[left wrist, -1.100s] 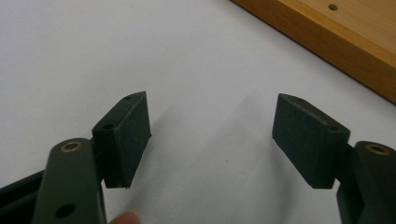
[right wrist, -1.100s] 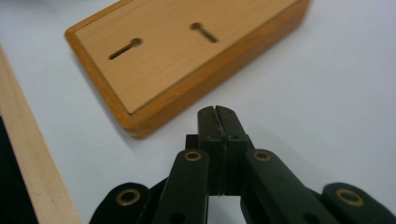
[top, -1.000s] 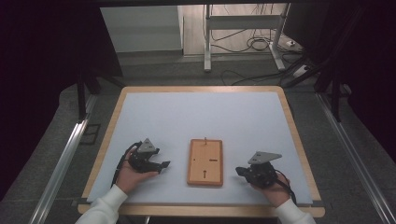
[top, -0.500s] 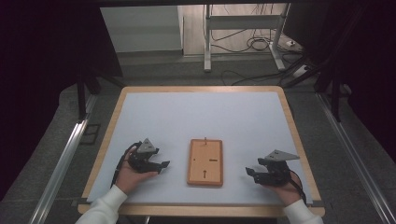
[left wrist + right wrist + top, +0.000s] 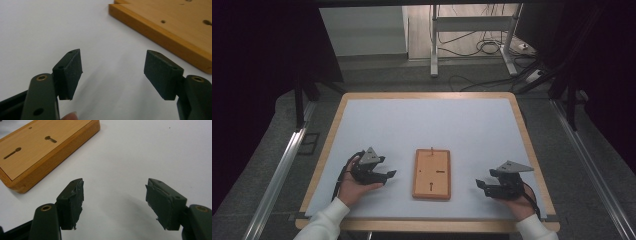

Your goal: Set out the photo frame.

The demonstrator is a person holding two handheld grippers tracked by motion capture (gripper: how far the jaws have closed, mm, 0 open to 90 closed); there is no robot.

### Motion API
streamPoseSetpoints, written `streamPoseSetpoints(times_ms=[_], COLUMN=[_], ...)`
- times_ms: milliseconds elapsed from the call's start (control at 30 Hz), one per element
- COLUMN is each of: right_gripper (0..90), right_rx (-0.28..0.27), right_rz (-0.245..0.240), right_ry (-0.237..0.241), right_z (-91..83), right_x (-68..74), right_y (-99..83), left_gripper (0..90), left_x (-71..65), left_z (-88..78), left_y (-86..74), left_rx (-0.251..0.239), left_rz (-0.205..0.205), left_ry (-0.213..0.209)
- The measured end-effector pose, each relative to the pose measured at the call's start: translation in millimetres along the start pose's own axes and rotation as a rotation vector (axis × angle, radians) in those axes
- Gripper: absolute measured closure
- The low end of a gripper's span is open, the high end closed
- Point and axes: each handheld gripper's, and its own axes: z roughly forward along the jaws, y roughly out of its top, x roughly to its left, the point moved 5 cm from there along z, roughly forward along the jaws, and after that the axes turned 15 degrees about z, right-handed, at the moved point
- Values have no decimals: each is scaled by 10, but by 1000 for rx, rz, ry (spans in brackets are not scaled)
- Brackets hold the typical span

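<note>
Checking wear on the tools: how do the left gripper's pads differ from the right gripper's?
The left gripper has smooth pads with clean edges; the right gripper has pads that are ragged and chipped. The wooden board lies at the left gripper's upper right, but at the right gripper's upper left. Both stand open, holding nothing, over the white table.

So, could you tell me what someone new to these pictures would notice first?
Most likely the wooden board, lying alone near the front middle of the white table, with a small peg standing at its far edge and keyhole-shaped slots cut into its top. Next, the hand-held grippers flanking it: the left gripper and the right gripper both point inward at the board, jaws open and empty.
</note>
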Motion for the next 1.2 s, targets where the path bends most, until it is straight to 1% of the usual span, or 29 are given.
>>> streamPoseSetpoints(times_ms=[33, 67, 133, 200, 333, 533, 733, 833, 900, 1067, 1200], right_gripper=[306, 306, 305, 304, 301, 298, 294, 292, 291, 290, 290], right_rx=[-3, -7, -10, -16, -8, -6, -8, -4, -6, -12, -12], right_rz=[-4, -4, -5, -9, -13, -16, -14, -10, -7, -5, -3], right_ry=[1, 1, 1, 3, 5, 2, -2, -3, -1, 0, 0], right_z=[-4, -11, -19, -23, -14, -20, -29, -30, -36, -54, -57], right_x=[3, 8, 14, 27, 46, 44, 42, 42, 37, 34, 35], right_y=[3, 7, 11, 21, 6, -5, -6, -13, -13, -6, -6], left_gripper=[303, 303, 303, 296, 285, 278, 277, 276, 273, 273, 275], left_x=[-30, -30, -67, -87, -124, -109, -110, -102, -83, -63, -58], left_z=[17, 17, 33, 45, 97, 204, 319, 362, 413, 475, 528], left_y=[49, 49, 136, 194, 338, 514, 728, 814, 873, 945, 1002], left_rx=[-6, -6, -17, -23, -42, -72, -88, -100, -102, -112, -126], left_rz=[14, 14, 42, 57, 69, 53, 66, 57, 44, 32, 31], left_ry=[-20, -20, -30, -37, -68, -111, -127, -137, -145, -155, -172])
